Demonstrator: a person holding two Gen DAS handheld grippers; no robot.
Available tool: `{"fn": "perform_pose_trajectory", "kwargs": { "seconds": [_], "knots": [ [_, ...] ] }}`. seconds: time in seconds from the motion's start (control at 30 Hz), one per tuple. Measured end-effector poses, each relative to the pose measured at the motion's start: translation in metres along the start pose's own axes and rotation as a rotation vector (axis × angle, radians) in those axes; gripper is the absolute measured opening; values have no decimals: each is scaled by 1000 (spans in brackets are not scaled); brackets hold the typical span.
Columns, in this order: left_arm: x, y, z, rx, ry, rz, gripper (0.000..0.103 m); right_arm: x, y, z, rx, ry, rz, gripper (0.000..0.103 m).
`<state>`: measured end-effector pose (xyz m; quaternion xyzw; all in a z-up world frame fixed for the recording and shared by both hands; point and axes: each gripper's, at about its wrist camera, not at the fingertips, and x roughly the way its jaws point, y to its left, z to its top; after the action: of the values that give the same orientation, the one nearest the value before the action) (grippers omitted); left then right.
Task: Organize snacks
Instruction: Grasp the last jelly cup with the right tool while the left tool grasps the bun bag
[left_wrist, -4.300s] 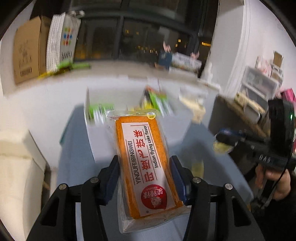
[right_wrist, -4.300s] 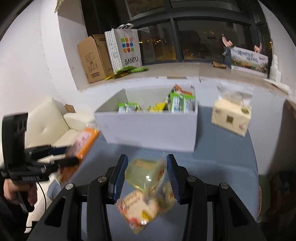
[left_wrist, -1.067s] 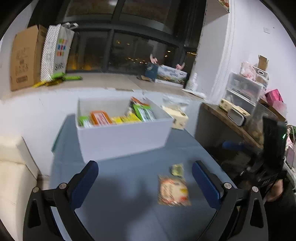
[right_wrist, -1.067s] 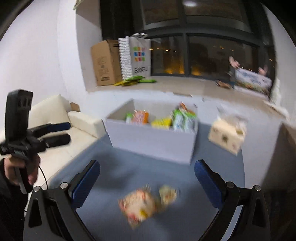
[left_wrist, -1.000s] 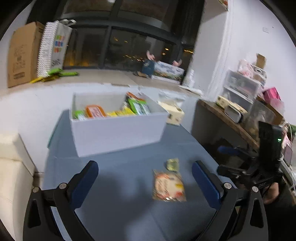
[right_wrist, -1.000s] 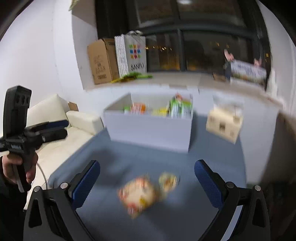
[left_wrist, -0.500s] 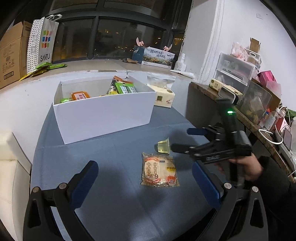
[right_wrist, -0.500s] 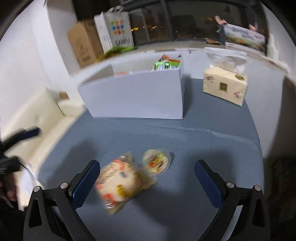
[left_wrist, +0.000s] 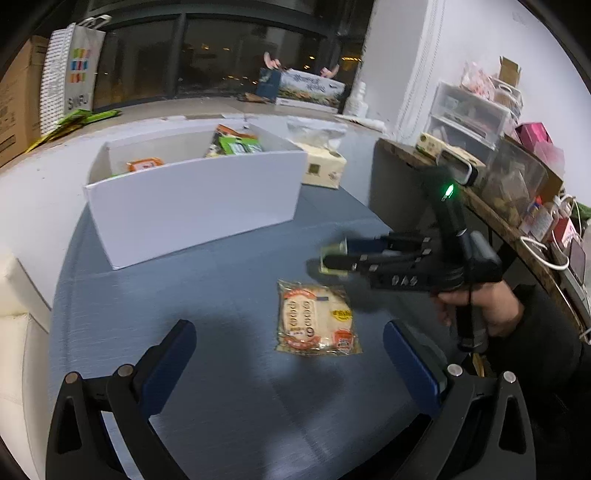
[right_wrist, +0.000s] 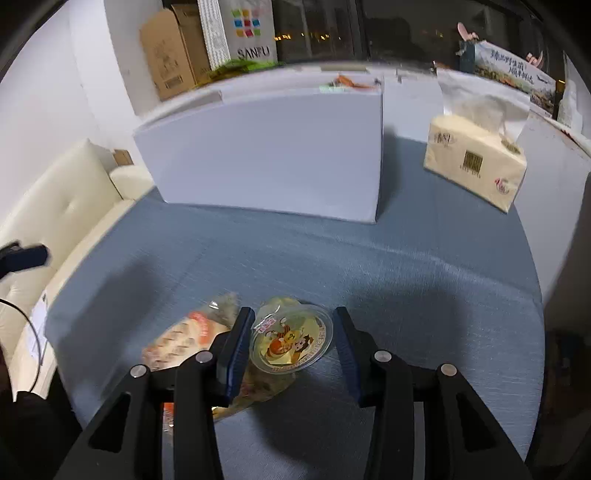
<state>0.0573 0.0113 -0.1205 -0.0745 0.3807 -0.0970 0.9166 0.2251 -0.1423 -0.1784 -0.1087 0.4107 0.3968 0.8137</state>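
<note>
Blue-grey desk (left_wrist: 229, 369). Right gripper (right_wrist: 291, 343) has its jaws around the jelly cup (right_wrist: 291, 341): left pad touches the rim, right pad looks just apart, so can't tell if it's pinched. The cup sits on or just above the desk, just beside the flat snack packet (left_wrist: 317, 317). Left gripper (left_wrist: 288, 354) hangs over the desk near that packet, jaws spread wide, holding nothing. White box (left_wrist: 192, 199) holding snacks stands behind, tissue pack (right_wrist: 474, 162) right of it.
</note>
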Motion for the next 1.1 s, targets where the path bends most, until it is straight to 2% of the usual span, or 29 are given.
{"fn": "perform_pose_trajectory", "kwargs": {
  "seconds": [0.3,0.57,0.63,0.67,0.7,0.73,0.8,0.97,1.1],
  "knots": [
    [73,-30,10,88,160,-19,103,-64,-2,0,59,-128,8,47],
    [122,-36,14,84,258,6,103,-107,-11,-18,125,-215,5,47],
    [130,-36,10,85,276,6,96,-113,-12,-21,137,-225,8,47],
    [128,-38,7,112,258,19,94,-115,-14,-22,141,-231,10,47],
    [127,-40,6,132,251,34,80,-116,-15,-24,148,-235,15,47],
    [125,-40,6,142,247,32,78,-117,-16,-26,158,-236,23,47],
    [120,-34,6,103,239,-13,78,-117,-17,-28,165,-238,25,47],
    [88,-21,9,68,133,-30,78,-114,-15,-28,172,-239,37,47],
    [40,-2,22,16,-6,-12,78,-111,-8,-23,163,-239,48,47]
  ]
}}
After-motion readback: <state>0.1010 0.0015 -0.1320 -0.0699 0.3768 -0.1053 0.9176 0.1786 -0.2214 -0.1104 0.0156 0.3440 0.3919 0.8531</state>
